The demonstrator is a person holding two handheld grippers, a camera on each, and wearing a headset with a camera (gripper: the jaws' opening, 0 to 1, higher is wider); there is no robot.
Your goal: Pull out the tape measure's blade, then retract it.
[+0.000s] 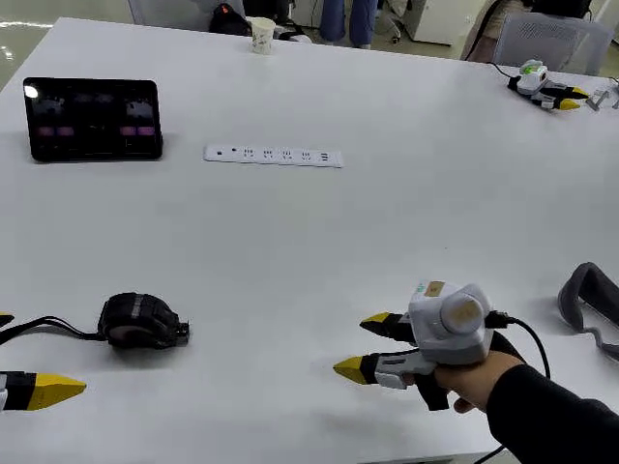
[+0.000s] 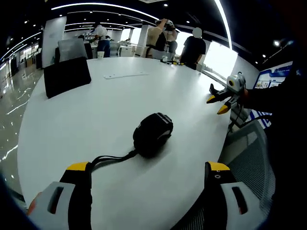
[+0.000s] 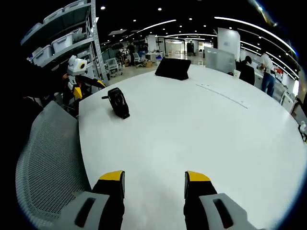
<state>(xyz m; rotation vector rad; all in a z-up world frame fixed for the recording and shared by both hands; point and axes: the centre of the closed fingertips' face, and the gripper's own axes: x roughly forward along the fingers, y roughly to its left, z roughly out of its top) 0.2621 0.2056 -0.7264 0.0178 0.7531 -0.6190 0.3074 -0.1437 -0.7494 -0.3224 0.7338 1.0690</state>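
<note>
A black tape measure (image 1: 143, 321) lies on the white table (image 1: 387, 213) at the near left, its black strap (image 1: 48, 327) trailing left. My left gripper (image 1: 44, 353) sits at the table's left front corner, open, its yellow tips either side of the strap. In the left gripper view the tape measure (image 2: 153, 133) lies just ahead of the open left gripper (image 2: 148, 167), apart from it. My right gripper (image 1: 350, 345) is open and empty, well right of the tape measure, pointing left. From the right gripper (image 3: 154, 177) the tape measure (image 3: 119, 101) appears far off.
A dark tablet (image 1: 94, 118) stands at the back left, a white power strip (image 1: 273, 155) lies mid-table, and a paper cup (image 1: 261, 34) is at the far edge. Another gripper (image 1: 544, 87) rests at the far right. A grey band (image 1: 590, 295) lies near the right edge.
</note>
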